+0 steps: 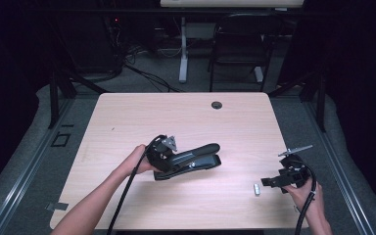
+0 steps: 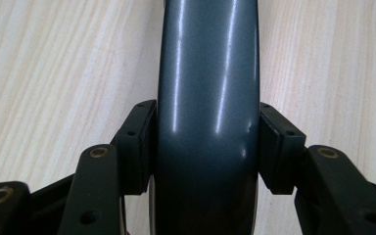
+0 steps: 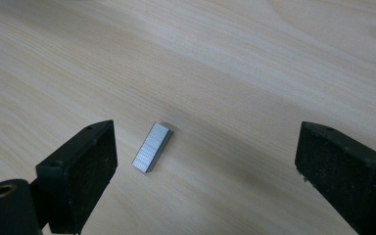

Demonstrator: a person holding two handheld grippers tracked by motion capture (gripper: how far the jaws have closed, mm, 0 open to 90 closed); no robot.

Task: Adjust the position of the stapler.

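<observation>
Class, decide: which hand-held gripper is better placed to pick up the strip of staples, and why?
Right. The right hand-held gripper stands open with the strip of staples between its jaws; the left hand-held gripper is clamped on the stapler.

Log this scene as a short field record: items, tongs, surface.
held item: dark grey stapler, resting on the table
left tongs: pads pressed on both sides of the stapler's body
loose item: silver staple strip, lying flat
right tongs: jaws wide apart, strip between them, untouched
surface: light wood table
</observation>
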